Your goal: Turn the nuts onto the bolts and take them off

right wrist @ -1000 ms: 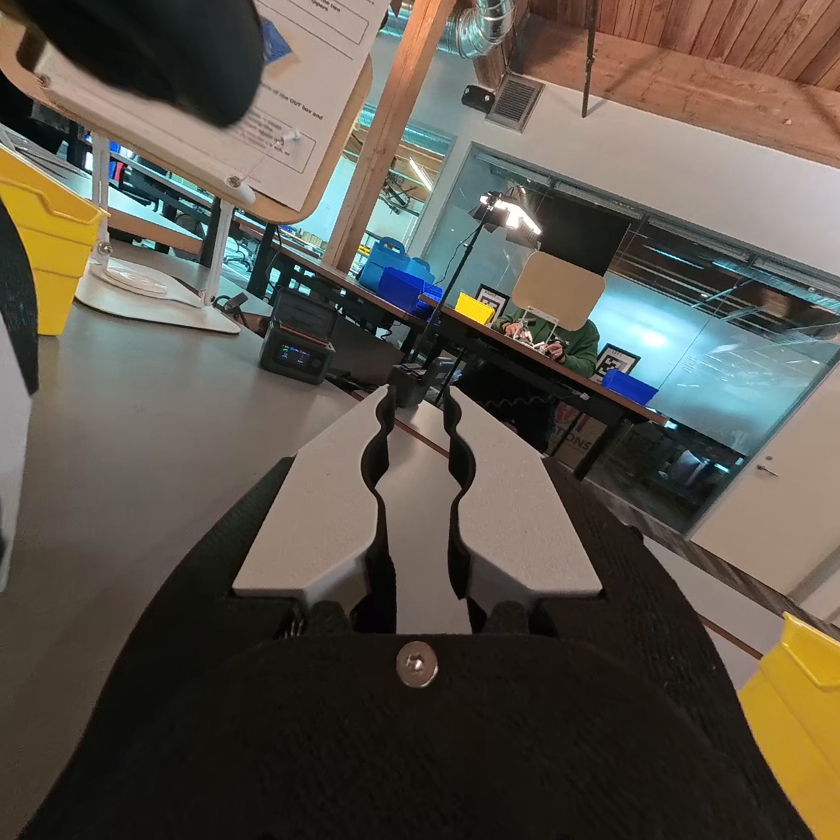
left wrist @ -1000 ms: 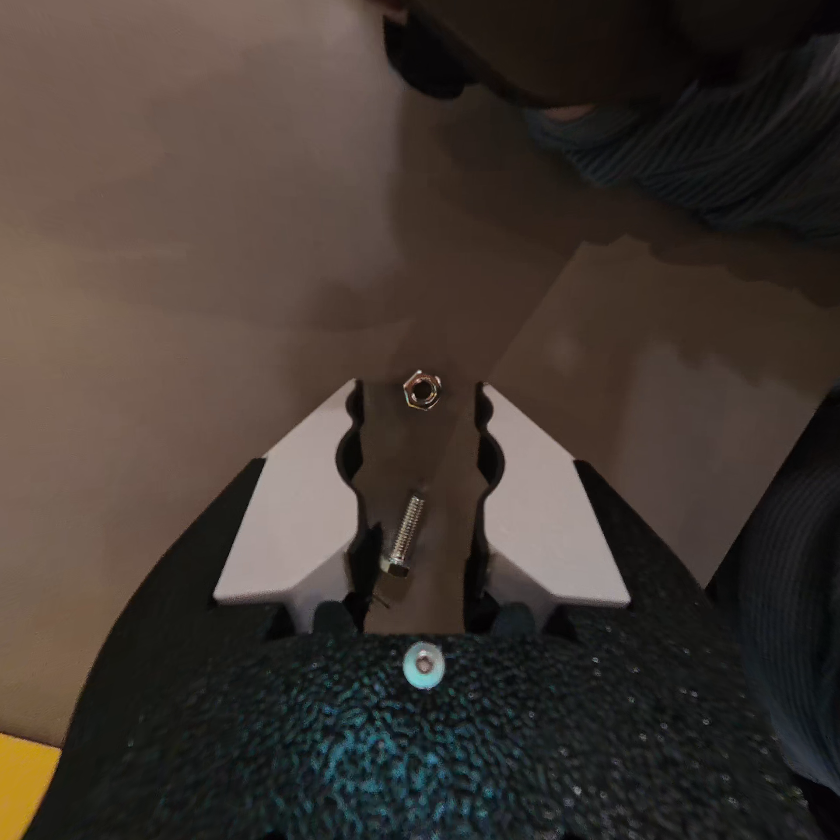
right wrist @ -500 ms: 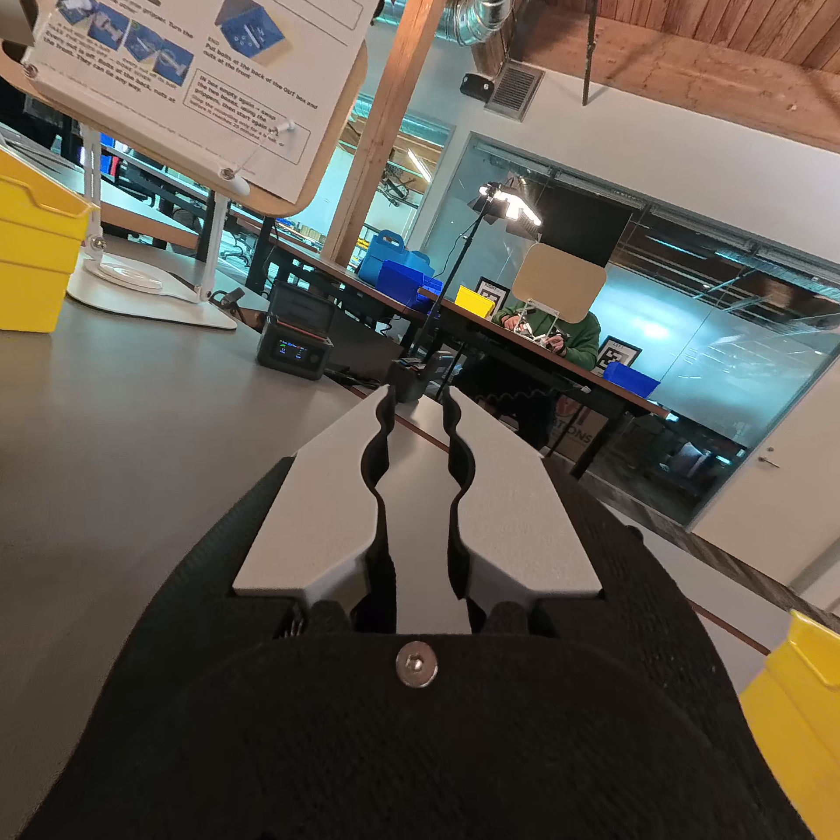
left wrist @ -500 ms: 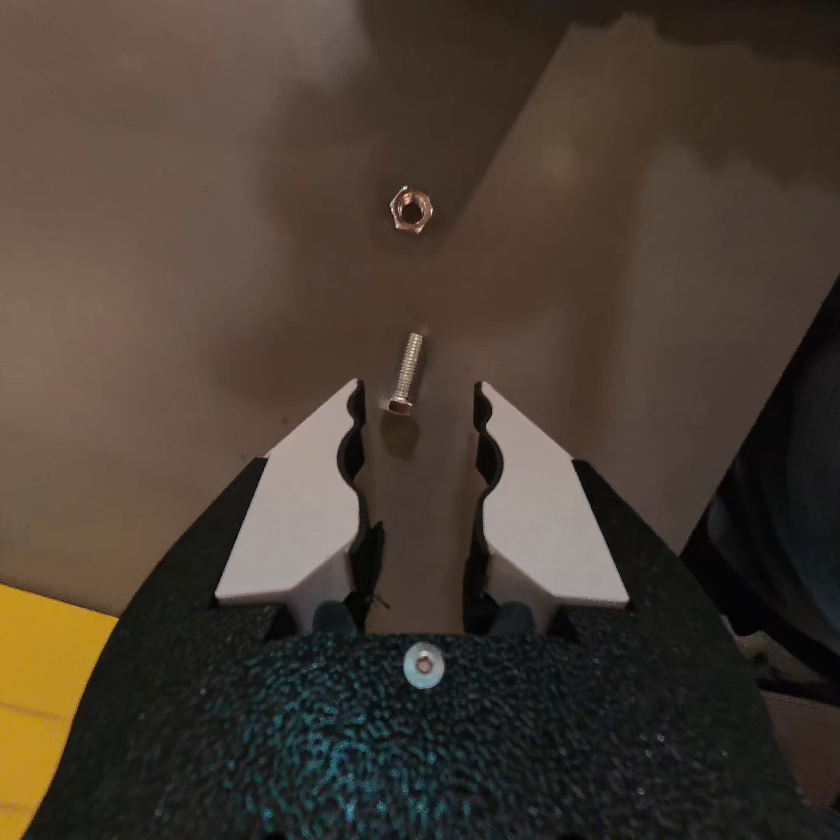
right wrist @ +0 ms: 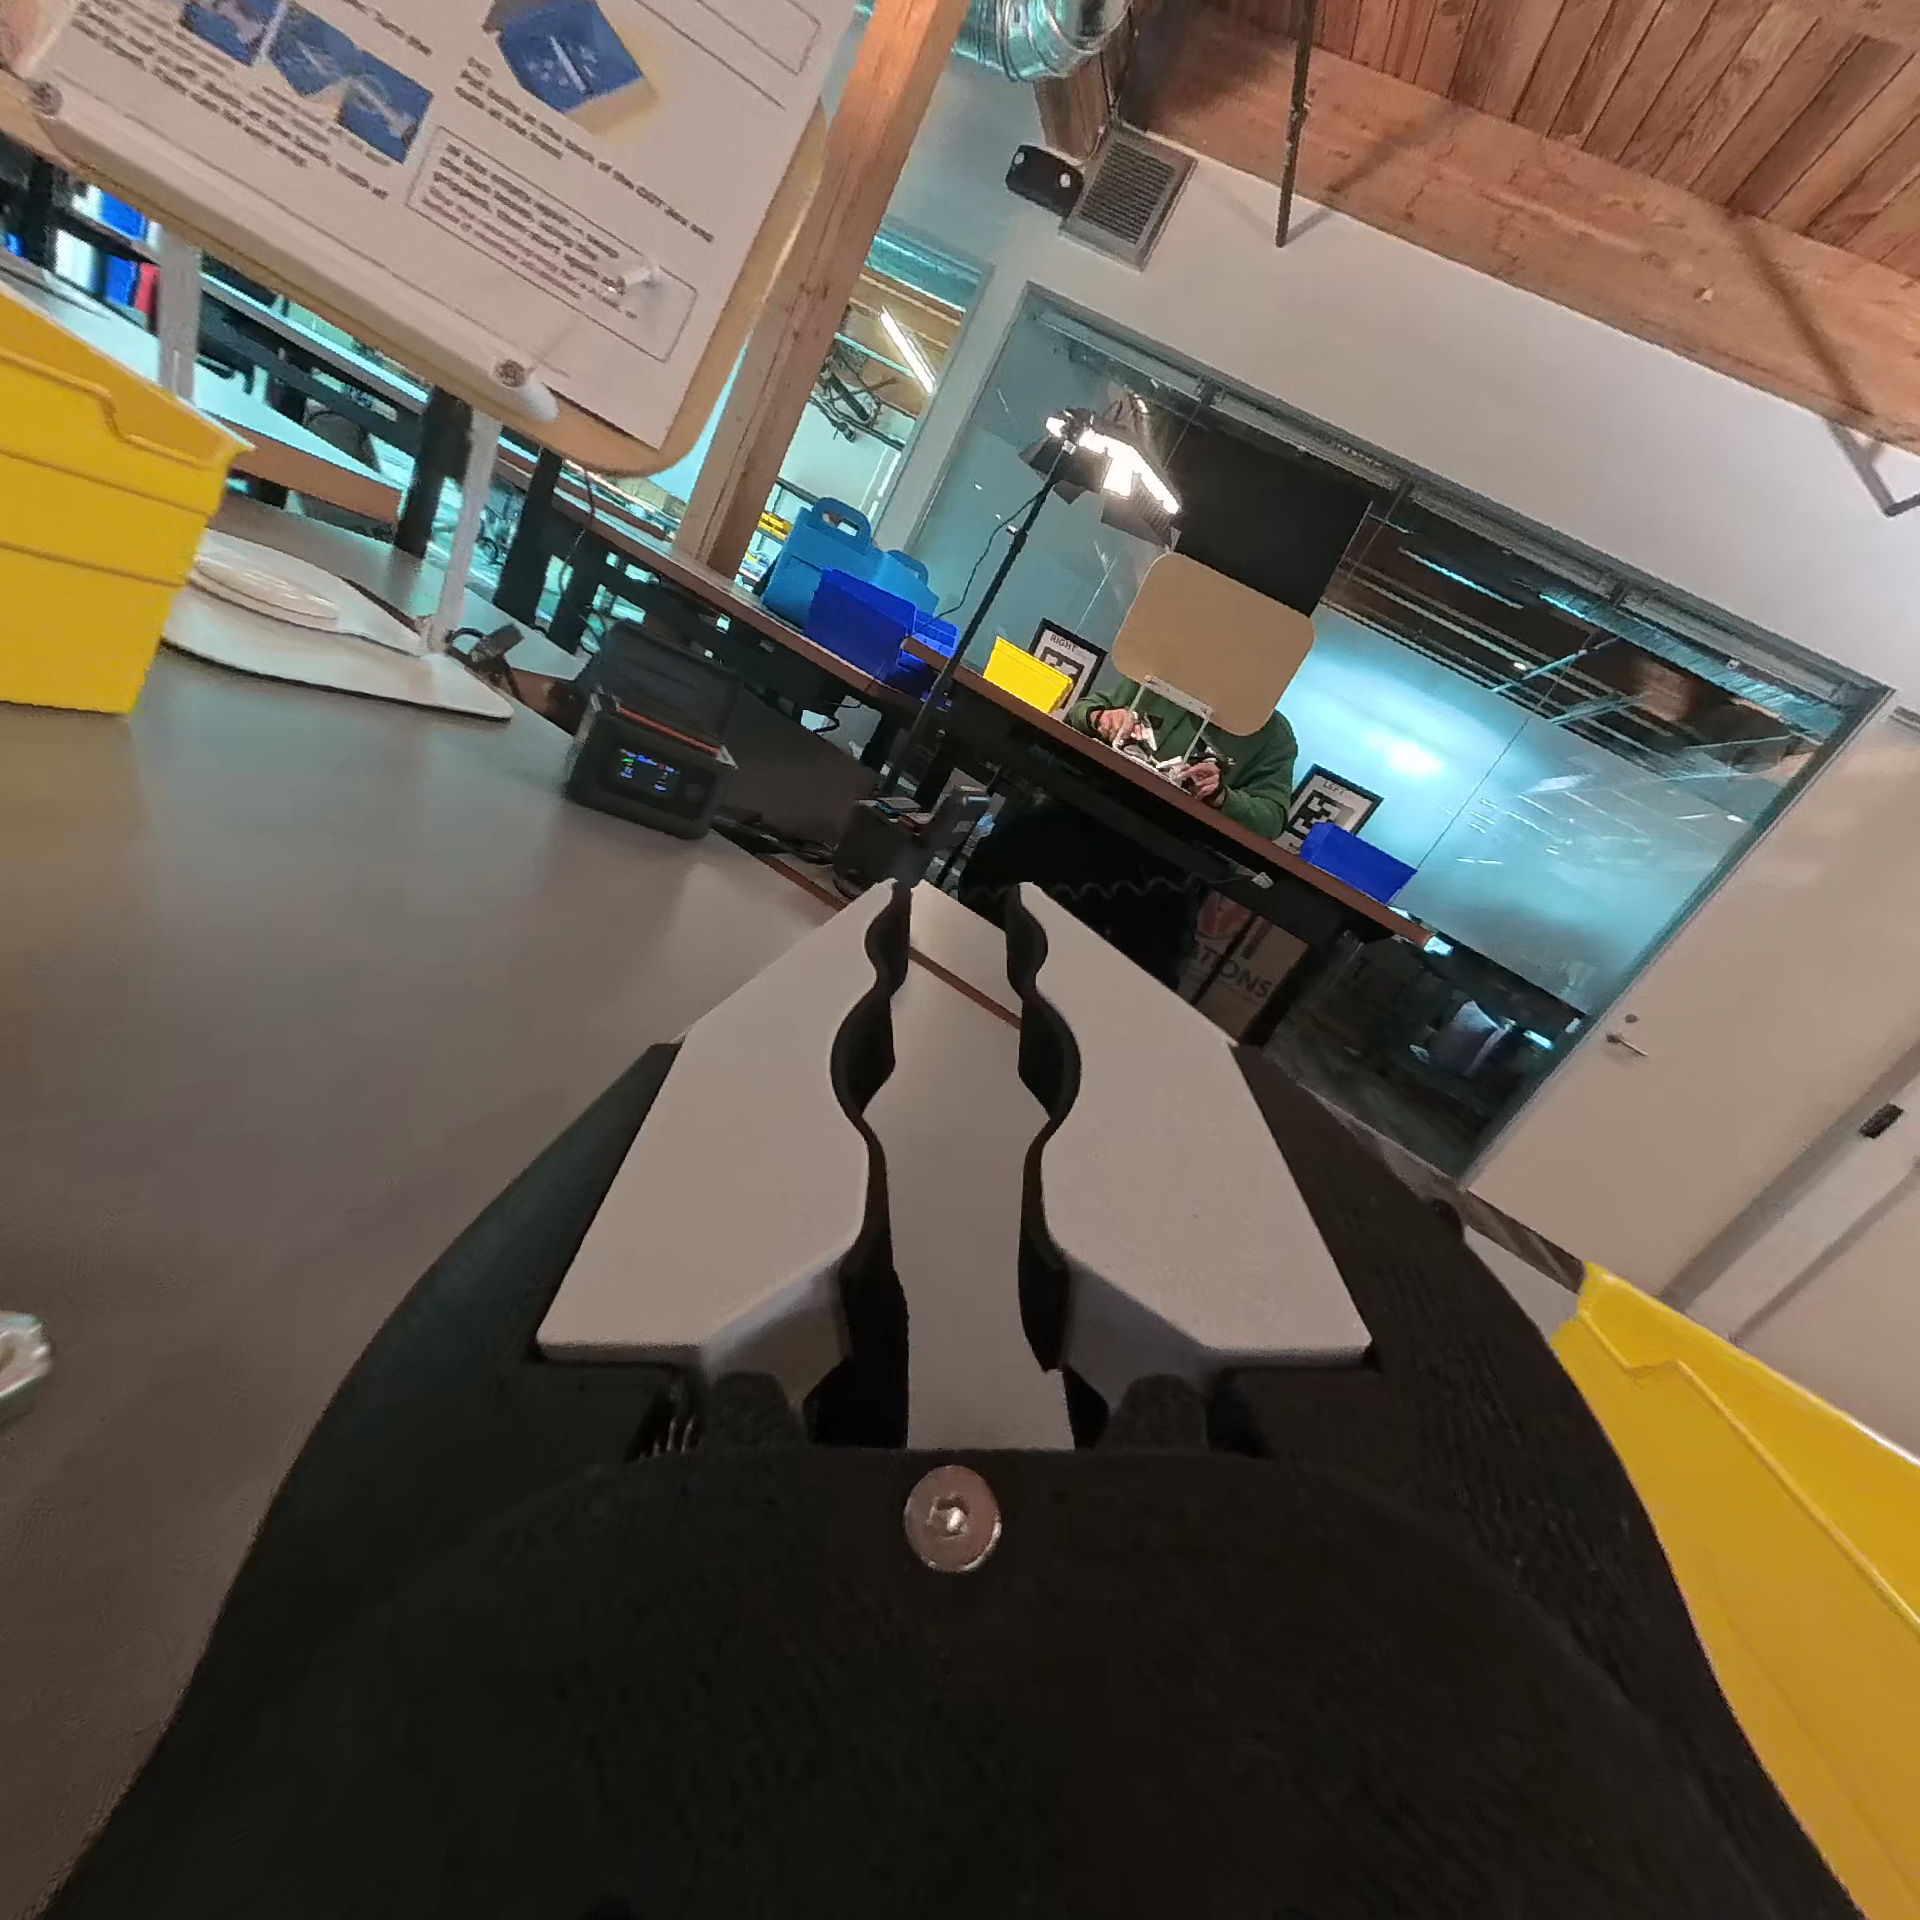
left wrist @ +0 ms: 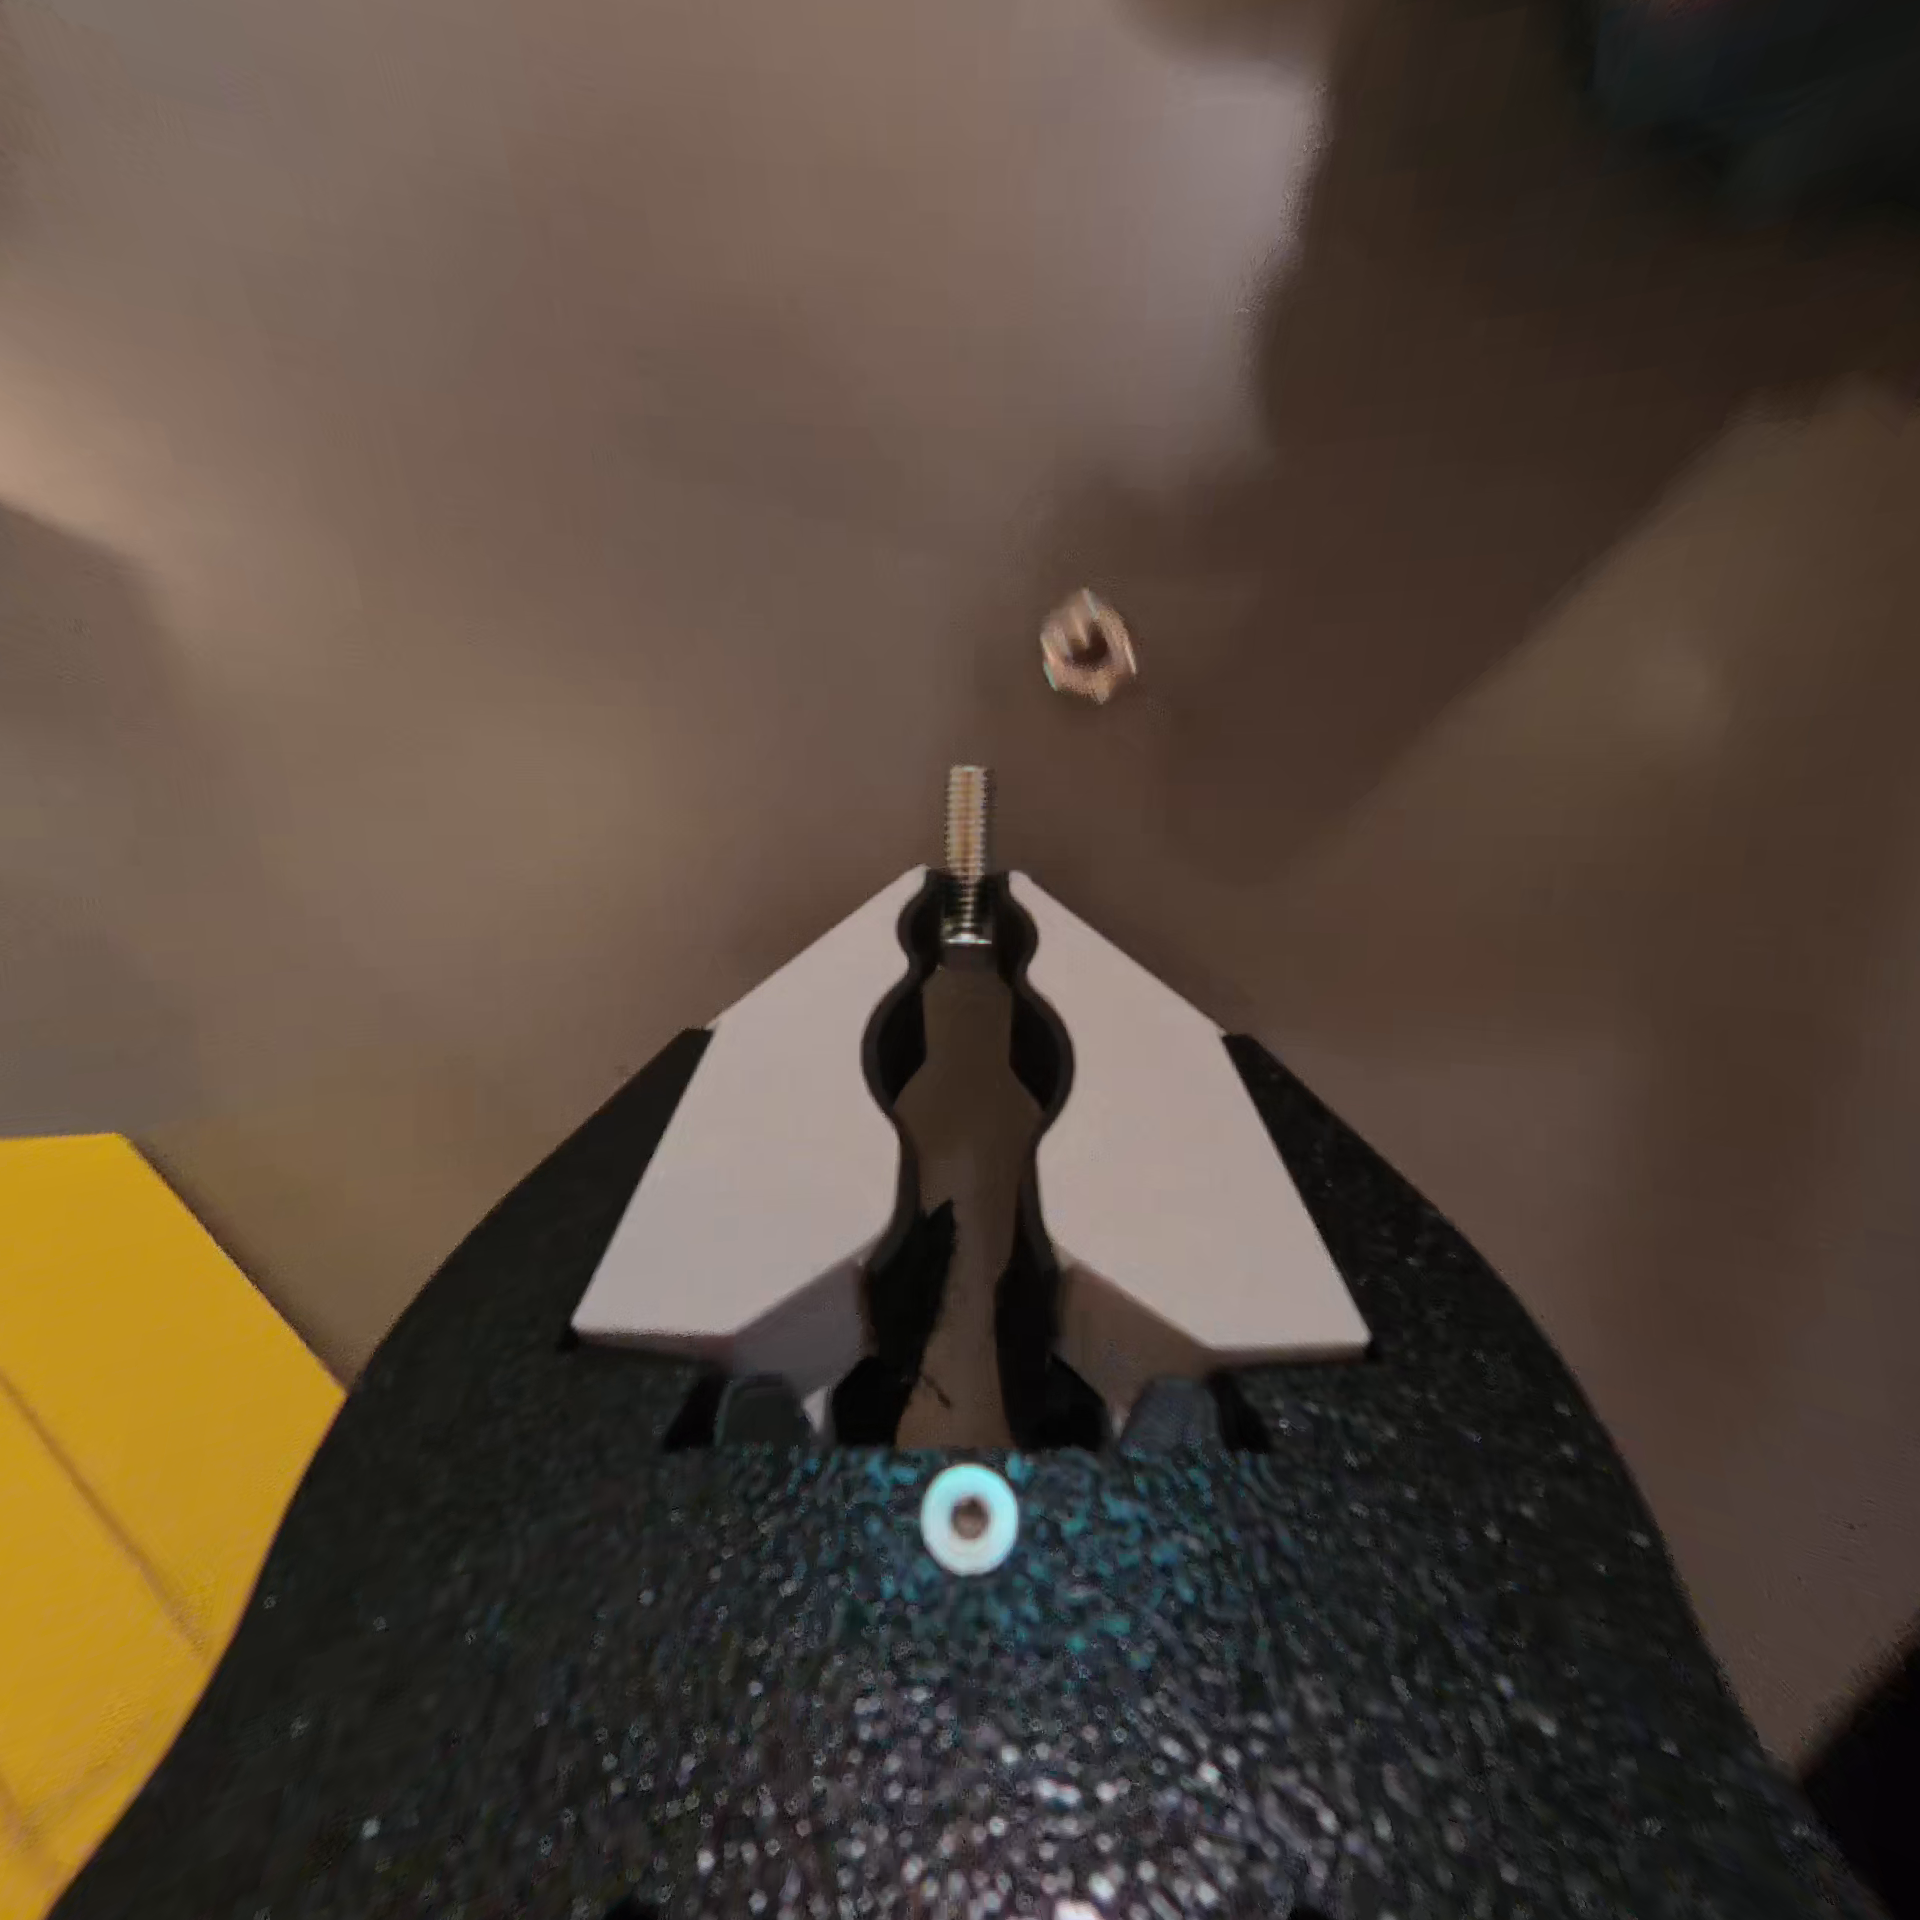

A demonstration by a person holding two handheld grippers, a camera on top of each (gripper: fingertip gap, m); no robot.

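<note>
Left wrist view: your left tool (left wrist: 966,883) has its white fingers (left wrist: 800,1122) drawn in close at the tips and pinched on the head end of the bolt (left wrist: 967,831) — the threaded shank sticks straight out past the tips, over the grey-brown table (left wrist: 520,520). Just beyond the bolt's free end and a little to its right lies the nut (left wrist: 1087,661), flat on the table, apart from the bolt and blurred. Back from the bolt, at the lower left edge of this view, a yellow bin (left wrist: 114,1455) shows.

In the right wrist view your right tool (right wrist: 956,904) is partly open, a clear gap running between its fingers (right wrist: 1164,1143) with nothing in it; it sits low over the table (right wrist: 312,935). Behind and left of the right tool, a metal piece that looks like the nut (right wrist: 16,1361) is cut off by the picture's edge. Ahead of this tool and to its left stand a yellow bin (right wrist: 83,582), a white stand carrying an instruction board (right wrist: 436,187) and a small dark device with a lit screen (right wrist: 649,769). A second yellow bin (right wrist: 1766,1558) lies close on its right — and farther off a person in a green top (right wrist: 1236,764) sits at another table.
</note>
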